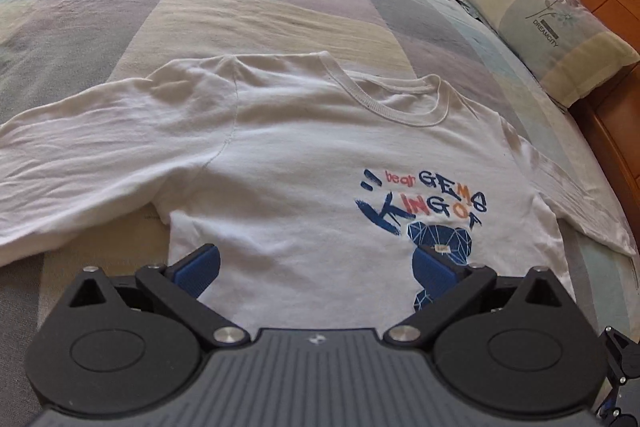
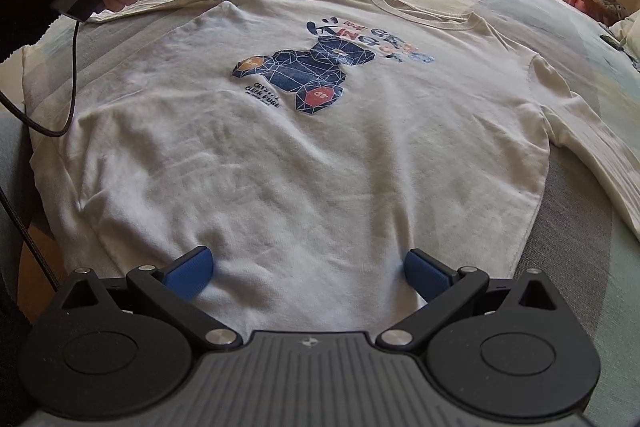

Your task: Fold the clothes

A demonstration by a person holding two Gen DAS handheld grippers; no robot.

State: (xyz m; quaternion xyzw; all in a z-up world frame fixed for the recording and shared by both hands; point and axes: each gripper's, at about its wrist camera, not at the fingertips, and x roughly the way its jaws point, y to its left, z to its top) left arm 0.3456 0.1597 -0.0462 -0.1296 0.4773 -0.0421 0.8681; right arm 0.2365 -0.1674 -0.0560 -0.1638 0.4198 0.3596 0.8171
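The right gripper hangs wide open and empty at the hem of the white T-shirt; the left gripper is likewise spread and empty near the armpit. A one-layer pinch would drag wrinkles (cotton slides). The shirt lies flat on the bed, collar farthest ahead.

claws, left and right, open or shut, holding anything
Left claw: open, empty, over the white printed cotton t-shirt.
Right claw: open, empty, at the shirt's hem.
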